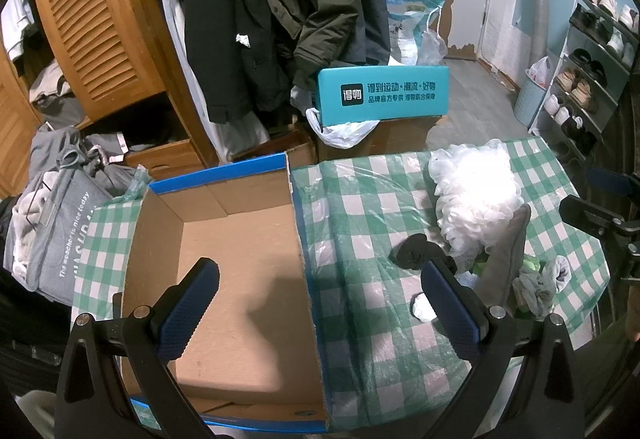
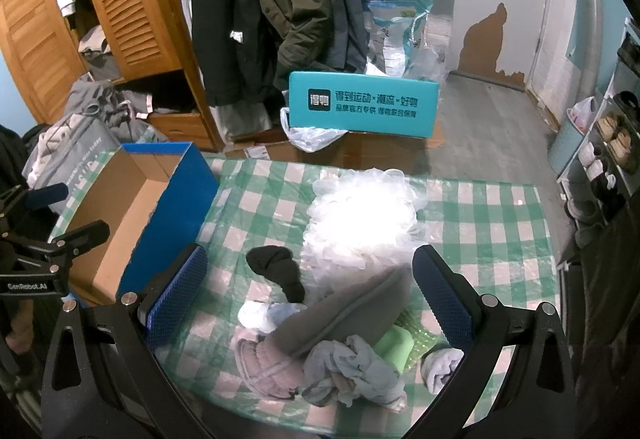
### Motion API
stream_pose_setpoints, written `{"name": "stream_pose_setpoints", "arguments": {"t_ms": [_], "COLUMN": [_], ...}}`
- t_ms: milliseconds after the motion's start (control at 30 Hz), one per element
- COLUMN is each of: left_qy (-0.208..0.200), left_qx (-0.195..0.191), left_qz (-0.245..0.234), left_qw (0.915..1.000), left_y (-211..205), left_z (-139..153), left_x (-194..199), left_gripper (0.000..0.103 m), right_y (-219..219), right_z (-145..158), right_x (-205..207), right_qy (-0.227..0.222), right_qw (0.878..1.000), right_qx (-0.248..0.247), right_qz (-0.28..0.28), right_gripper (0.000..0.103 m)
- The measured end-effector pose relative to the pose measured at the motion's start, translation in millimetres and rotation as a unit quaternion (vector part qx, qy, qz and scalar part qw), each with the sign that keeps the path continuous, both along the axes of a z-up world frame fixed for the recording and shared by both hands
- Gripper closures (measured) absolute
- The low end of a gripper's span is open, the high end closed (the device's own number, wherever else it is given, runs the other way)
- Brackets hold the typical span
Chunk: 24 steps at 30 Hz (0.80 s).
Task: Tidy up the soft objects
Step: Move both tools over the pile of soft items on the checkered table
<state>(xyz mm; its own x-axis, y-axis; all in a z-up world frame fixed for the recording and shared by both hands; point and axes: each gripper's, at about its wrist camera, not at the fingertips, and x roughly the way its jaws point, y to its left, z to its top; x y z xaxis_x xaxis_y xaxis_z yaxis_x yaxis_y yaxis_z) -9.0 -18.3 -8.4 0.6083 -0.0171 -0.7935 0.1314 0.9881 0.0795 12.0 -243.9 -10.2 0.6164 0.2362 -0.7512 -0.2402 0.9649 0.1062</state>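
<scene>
Both the left gripper (image 1: 320, 279) and right gripper (image 2: 310, 271) gape empty near a frilly white mesh pouf (image 2: 360, 215) and corrugated cardboard box (image 1: 240, 239).

"GenRobot.AI" on left hand-held gripper (image 2: 86, 229)

One cardboard box (image 1: 240, 263), one white mesh pouf (image 2: 360, 223), one black sock (image 2: 280, 271), one grey hat (image 2: 352, 315), one green sponge (image 2: 394, 345), perhaps three pale bundled socks (image 2: 352, 371) on the counter (image 2: 500, 223)
</scene>
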Motion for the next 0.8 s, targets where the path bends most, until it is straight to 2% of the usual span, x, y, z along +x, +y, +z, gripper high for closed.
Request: {"name": "stream_pose_setpoints", "arguments": {"t_ms": [467, 800], "left_qy": [0.002, 0.008], "left_qx": [0.001, 0.008], "left_qz": [-0.001, -0.008], "left_qw": [1.0000, 0.9999], "left_y": [-3.0, -18.2], "left_z": [-2.1, -15.1], "left_x": [-1.2, -14.1], "left_gripper": [0.001, 0.001], "right_y": [-8.4, -14.3], "right_z": [-1.3, -2.8], "right_x": [0.2, -1.1], "right_qy": [0.004, 0.006], "right_qw": [1.000, 1.000], "right_qx": [-0.003, -0.003], "right_qz": [-0.005, -0.009], "right_gripper": [0.001, 0.001]}}
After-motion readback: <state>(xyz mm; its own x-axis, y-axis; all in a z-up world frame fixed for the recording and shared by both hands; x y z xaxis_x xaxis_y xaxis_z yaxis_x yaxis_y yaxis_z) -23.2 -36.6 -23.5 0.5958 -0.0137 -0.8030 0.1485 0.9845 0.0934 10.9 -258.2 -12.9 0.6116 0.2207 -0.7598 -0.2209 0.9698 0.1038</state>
